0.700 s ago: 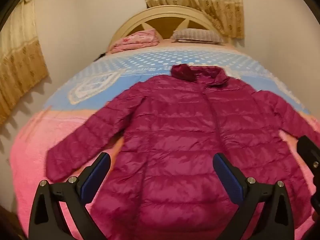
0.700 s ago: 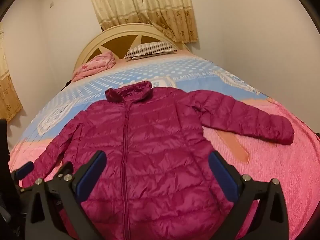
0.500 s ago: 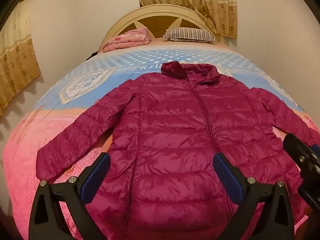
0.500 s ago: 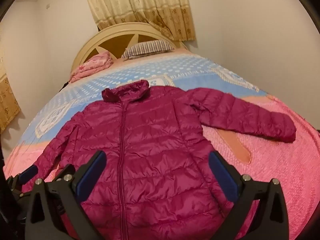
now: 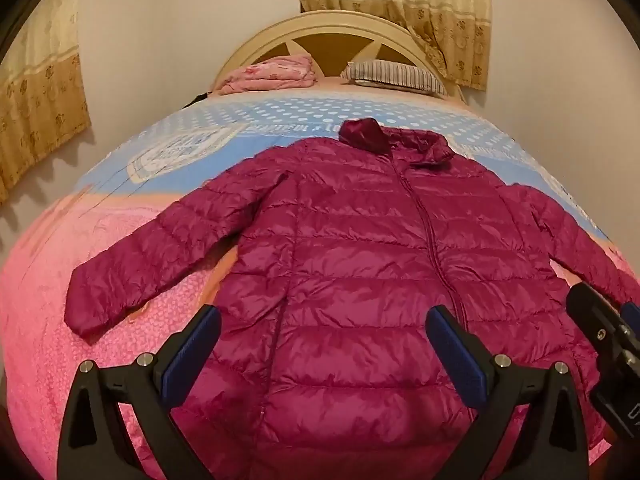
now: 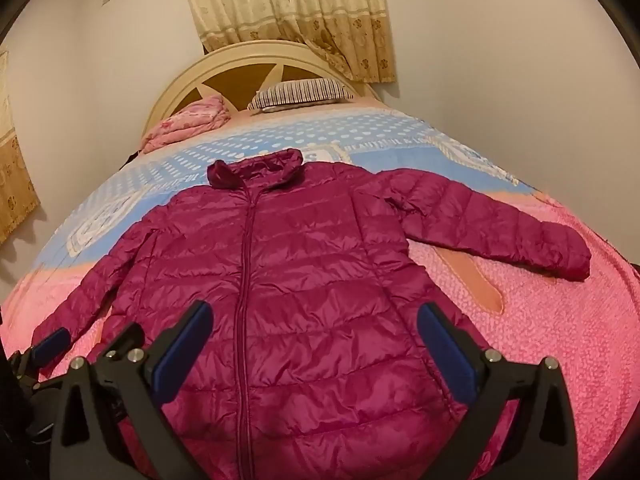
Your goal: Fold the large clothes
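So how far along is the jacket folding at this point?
Done: the jacket lies flat, zipped, face up on the bed, both sleeves spread out. In hand: nothing; left gripper and right gripper hover open above the hem. Left: every fold.

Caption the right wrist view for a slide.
Open right gripper above zipped magenta puffer jacket spread flat on bed.

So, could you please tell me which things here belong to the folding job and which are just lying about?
Job: jacket, spread flat, zipped, unfolded; left claw and right claw, both open.

Lying about: striped pillow, pink bundle, curtains, all apart from the jacket.
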Demonstrator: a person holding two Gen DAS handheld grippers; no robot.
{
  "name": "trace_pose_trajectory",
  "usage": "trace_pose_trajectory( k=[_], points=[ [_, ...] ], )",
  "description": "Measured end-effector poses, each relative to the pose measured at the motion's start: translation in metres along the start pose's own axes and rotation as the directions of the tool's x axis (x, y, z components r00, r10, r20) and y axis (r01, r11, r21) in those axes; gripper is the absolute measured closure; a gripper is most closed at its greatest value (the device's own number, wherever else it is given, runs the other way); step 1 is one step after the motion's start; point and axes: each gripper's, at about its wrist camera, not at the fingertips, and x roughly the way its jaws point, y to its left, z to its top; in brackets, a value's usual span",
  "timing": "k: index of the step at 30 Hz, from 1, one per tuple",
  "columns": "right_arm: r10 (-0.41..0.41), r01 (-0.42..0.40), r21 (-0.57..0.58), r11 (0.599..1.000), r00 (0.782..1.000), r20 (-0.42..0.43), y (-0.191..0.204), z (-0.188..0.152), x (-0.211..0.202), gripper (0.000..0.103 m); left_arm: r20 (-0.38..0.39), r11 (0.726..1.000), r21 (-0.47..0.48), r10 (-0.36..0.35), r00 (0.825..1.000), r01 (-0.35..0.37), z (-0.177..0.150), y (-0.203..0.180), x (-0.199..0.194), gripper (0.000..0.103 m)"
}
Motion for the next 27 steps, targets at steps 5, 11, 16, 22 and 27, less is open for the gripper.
trace_pose_trajectory(
  k=[5, 11, 16, 22, 27],
  points=[
    [0.005, -0.005, -0.01, 1.0, 1.0, -0.005, 0.0032, -0.0013, 0.0011, 0.0, 0.017, 1.0, -0.017, -0.007, 1.0, 0.008, -0.001, 0.0046, -0.0058, 0.001],
    [0.001, -0.001, -0.019, 1.0, 1.0, -0.007, 0.0058, -0.0053, 0.0019, 0.0, 0.005, 1.0, -0.017, -0.006, 1.0, 0.006, -0.0046, 0.0036, -0.0035, 0.001],
    [0.004, -0.004, -0.007, 1.0, 1.0, -0.011, 0.0039, -0.0074, 0.002, 0.0, 0.003, 1.0, -0.006, 0.002, 1.0, -0.002, -0.0078, 0.0004, -0.0026, 0.001],
    [0.006, -0.006, -0.002, 1.0, 1.0, -0.022, 0.0008, -0.009, 0.004, 0.0, -0.004, 1.0, -0.006, 0.001, 1.0, -0.001, -0.0085, 0.0003, -0.0024, 0.001],
    [0.0, 0.0, 0.012, 1.0, 1.0, -0.024, -0.004, -0.0096, 0.0041, 0.0, -0.001, 1.0, 0.009, 0.009, 1.0, -0.009, -0.01, -0.003, -0.0028, 0.001]
  ],
)
